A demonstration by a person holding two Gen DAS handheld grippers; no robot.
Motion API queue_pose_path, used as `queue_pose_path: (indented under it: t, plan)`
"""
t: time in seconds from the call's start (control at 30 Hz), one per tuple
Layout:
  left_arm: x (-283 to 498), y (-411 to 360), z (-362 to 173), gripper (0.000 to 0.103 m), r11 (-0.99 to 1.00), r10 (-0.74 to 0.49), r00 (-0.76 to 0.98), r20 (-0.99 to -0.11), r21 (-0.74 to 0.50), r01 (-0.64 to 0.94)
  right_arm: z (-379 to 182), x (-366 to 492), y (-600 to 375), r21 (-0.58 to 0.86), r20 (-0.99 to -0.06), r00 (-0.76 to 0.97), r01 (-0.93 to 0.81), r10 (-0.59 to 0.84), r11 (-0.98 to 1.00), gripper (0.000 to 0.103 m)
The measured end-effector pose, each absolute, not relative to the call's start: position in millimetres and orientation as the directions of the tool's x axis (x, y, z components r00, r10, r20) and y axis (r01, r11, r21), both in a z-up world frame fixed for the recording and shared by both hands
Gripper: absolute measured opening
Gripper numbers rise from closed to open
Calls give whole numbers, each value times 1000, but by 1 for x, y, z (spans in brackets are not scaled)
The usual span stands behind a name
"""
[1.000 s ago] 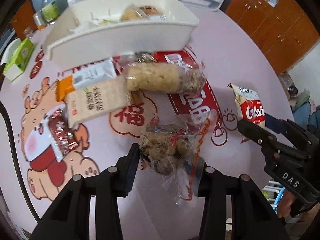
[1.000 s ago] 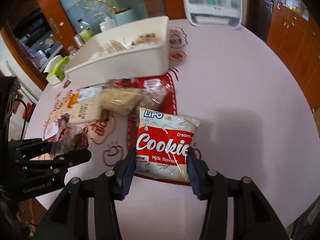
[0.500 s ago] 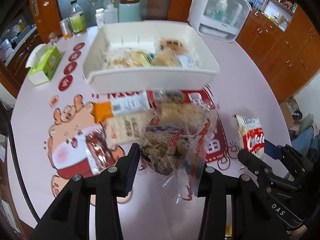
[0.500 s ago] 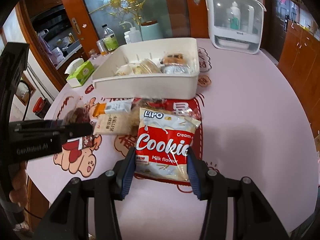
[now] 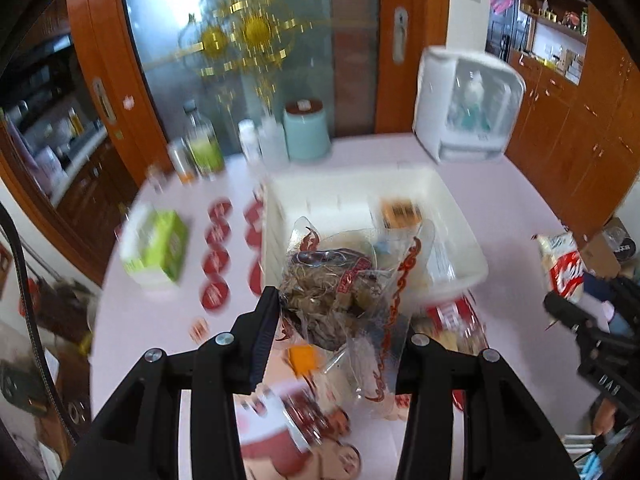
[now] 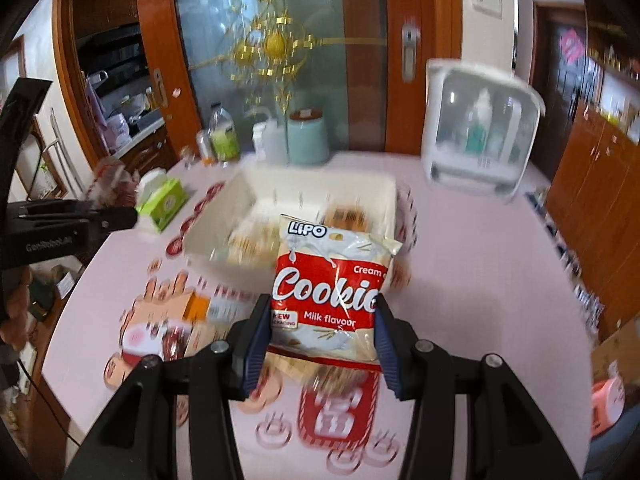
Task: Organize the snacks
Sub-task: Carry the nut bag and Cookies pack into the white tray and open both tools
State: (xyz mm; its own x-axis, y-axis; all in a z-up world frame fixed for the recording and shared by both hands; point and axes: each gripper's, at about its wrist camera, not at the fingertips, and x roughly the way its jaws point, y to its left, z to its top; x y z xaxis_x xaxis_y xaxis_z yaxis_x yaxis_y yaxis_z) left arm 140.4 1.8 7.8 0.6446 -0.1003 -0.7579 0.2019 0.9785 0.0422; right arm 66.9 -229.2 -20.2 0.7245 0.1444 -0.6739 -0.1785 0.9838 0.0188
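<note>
My left gripper (image 5: 340, 320) is shut on a clear bag of brown snack (image 5: 332, 296), held in the air just in front of the white bin (image 5: 460, 216). My right gripper (image 6: 322, 340) is shut on a red and white cookie packet (image 6: 328, 288), also lifted, with the white bin (image 6: 320, 178) behind it. Several wrapped snacks lie in the bin. At the right edge of the left wrist view shows the right gripper (image 5: 568, 312) with the cookie packet (image 5: 560, 268). The right wrist view has the left gripper (image 6: 120, 216) at its left edge.
An orange and white packet (image 6: 200, 306) and a red wrapped snack (image 5: 308, 420) lie on the pink table below. A green tissue box (image 5: 160, 246), bottles (image 5: 204, 148), a teal canister (image 5: 306, 132) and a white appliance (image 5: 468, 108) stand beyond the bin.
Both grippers rose from the table with their packets and tilted up. The bin has come closer behind them, and the loose snacks have dropped low in view.
</note>
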Motion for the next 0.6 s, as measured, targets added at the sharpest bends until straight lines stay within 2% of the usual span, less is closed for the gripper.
queue_pose_path:
  t: [0.17,0.3,0.53,0.6]
  plan:
    - [177,3,45,43,976,-71,707,-704,97,195,23,111,-226,-18,-618,777,-169,122,985,49]
    - [212,0,63,43,977,-80,722,-687,91,195,43,158,-225,23,-611,780,-156,137,987,49]
    - [259,-23,42,45,970,-100,685,-722,83,229,31,215,-216,71,-674,726,-124,139,990,50]
    - [272,-29,28,50,970,-96,664,-741,81,230,18,229,-212,65,-699,703,-121,132,990,50]
